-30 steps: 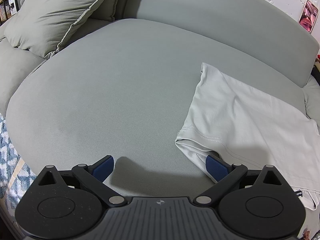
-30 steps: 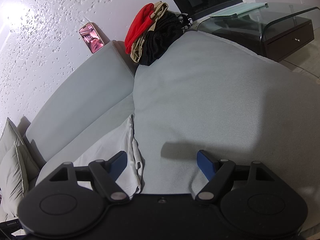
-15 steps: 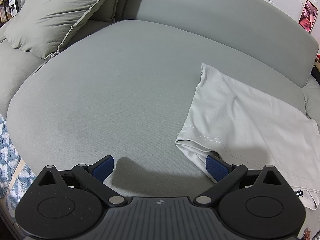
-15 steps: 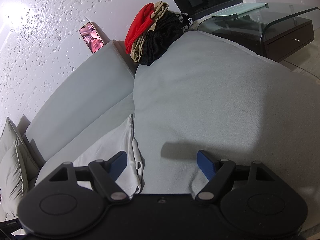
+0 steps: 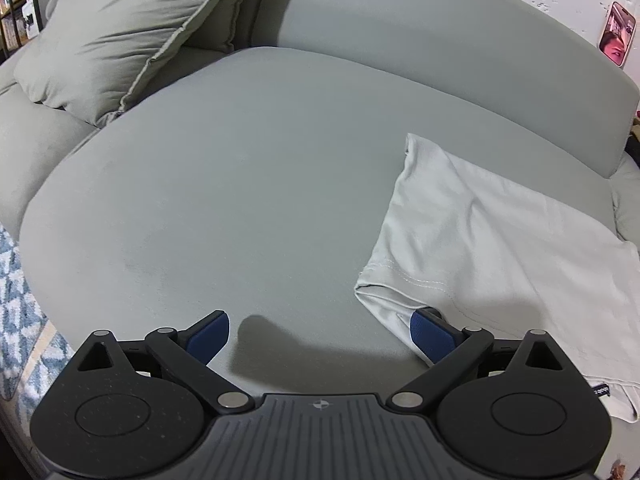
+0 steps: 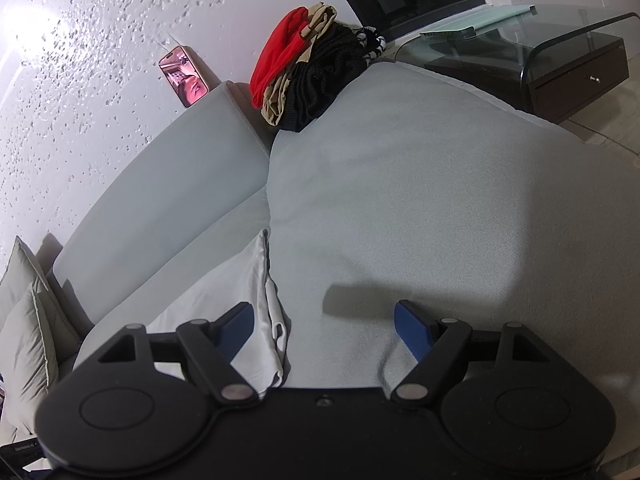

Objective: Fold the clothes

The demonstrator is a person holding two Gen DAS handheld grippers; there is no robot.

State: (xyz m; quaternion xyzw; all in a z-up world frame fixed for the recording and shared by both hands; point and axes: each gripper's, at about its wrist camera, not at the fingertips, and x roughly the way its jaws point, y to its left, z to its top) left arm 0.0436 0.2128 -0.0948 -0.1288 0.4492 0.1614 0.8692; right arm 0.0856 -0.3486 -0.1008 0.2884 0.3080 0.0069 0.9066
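The left claw [image 5: 318,334] stands wide open over the grey sofa seat [image 5: 240,184], holding nothing; its right blue pad [image 5: 430,332] sits at the near corner of the folded pale shirt [image 5: 500,240], whether touching it or only in front of it cannot be told. In the left wrist view that shirt lies flat on the seat from about 3 to 4 o'clock, a stitched hem along its near edge and a small dark tag [image 5: 600,390] at its lower right. Only this view shows the big grey pillow [image 5: 132,28] at 11 o'clock and the blue-and-white rug [image 5: 20,308] at 8 o'clock.

The right claw [image 6: 324,326] is likewise spread open and empty, its left pad in front of the same shirt [image 6: 228,300], which here lies at 8 o'clock beside the seam between cushions. Only the right wrist view shows the heap of red, tan and black clothes [image 6: 308,68] at 12 o'clock on the sofa back and the glass side table [image 6: 520,36] at 2 o'clock. A pink phone [image 6: 184,76] leaning on the wall appears in both views.
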